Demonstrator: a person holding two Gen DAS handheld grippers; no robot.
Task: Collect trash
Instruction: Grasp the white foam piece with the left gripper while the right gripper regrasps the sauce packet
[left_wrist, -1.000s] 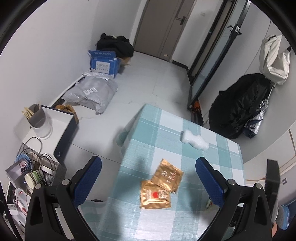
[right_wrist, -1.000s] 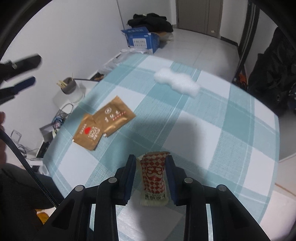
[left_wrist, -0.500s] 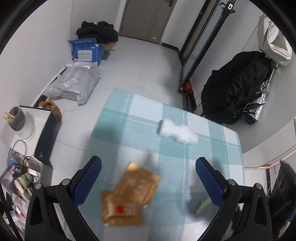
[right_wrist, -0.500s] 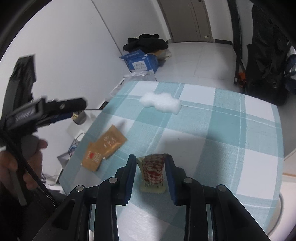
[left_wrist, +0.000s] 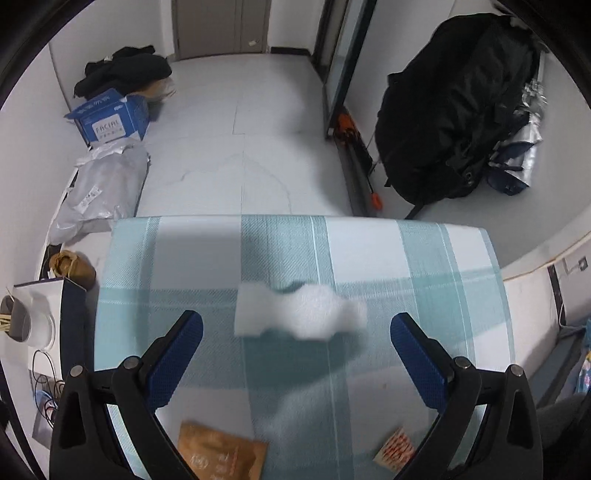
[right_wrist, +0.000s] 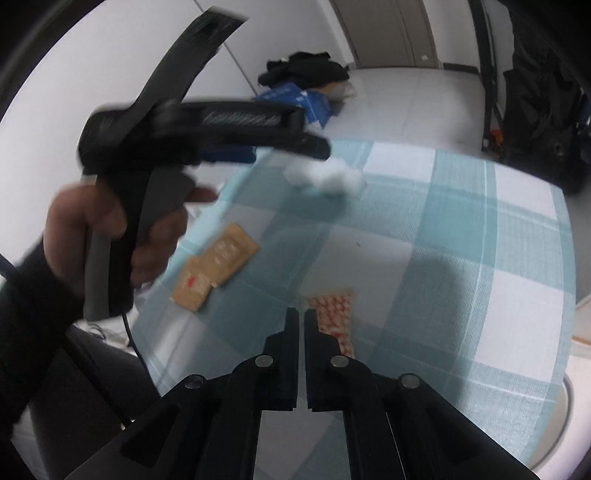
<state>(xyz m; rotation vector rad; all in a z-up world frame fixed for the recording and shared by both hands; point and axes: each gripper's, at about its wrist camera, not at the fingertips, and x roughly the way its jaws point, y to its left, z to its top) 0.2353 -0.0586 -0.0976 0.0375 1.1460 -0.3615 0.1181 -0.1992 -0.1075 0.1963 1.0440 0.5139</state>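
A white fluffy wad of trash (left_wrist: 299, 314) lies on the teal checked tablecloth (left_wrist: 424, 258). My left gripper (left_wrist: 295, 325) is open above it, and the wad sits between its blue fingers. The wad also shows in the right wrist view (right_wrist: 327, 177), with the left gripper (right_wrist: 295, 142) over it. Two brown packets (right_wrist: 218, 269) lie left of centre; one shows in the left wrist view (left_wrist: 221, 456). A red-and-white wrapper (right_wrist: 334, 314) lies on the cloth just right of my right gripper (right_wrist: 301, 314), which is shut and empty.
On the floor beyond the table are a blue box (left_wrist: 110, 118), a grey plastic bag (left_wrist: 103, 184), black clothes (left_wrist: 125, 70) and a black backpack (left_wrist: 450, 110). A side shelf with a cup (left_wrist: 22, 321) stands left of the table.
My left gripper has moved forward from the brown packets to the white wad. My right gripper has shut, and the red-and-white wrapper now lies on the cloth beside it.
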